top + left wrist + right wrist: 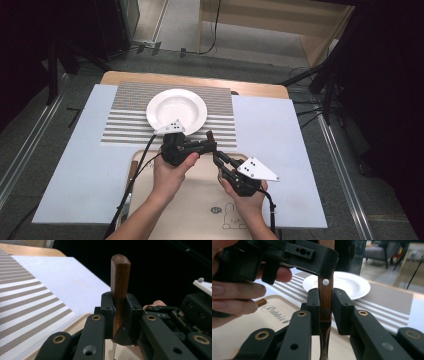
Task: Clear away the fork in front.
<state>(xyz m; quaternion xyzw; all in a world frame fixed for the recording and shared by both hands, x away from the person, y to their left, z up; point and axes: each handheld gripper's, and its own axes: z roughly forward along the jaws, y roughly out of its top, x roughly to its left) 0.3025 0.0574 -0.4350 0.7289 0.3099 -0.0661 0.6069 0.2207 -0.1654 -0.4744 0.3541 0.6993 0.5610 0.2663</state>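
Utensil (210, 136) with a wooden handle is held in the air over the near edge of the striped mat (125, 125), just above the beige tray (200, 205), in front of the white plate (170, 107). Both claws are on it. Left gripper (208, 145) is clamped on the upper handle, pads flat on the wood, rounded end sticking out past the jaws. Right gripper (219, 160) is clamped lower down on the same handle, at the rivets, with the metal neck running out below. Reads as a hand-over, so two grips on one rigid stick: don't twist or pull either hand while both are shut, or the wood gets levered against the pads. Pick the gripper that carries on, check its pads sit square on the flat faces, then open the other one fully before moving off. Back the freed jaws straight out along their own line so they don't knock the handle. Working end is hidden below the jaws, can't tell which way it faces, so move slowly near the plate rim.
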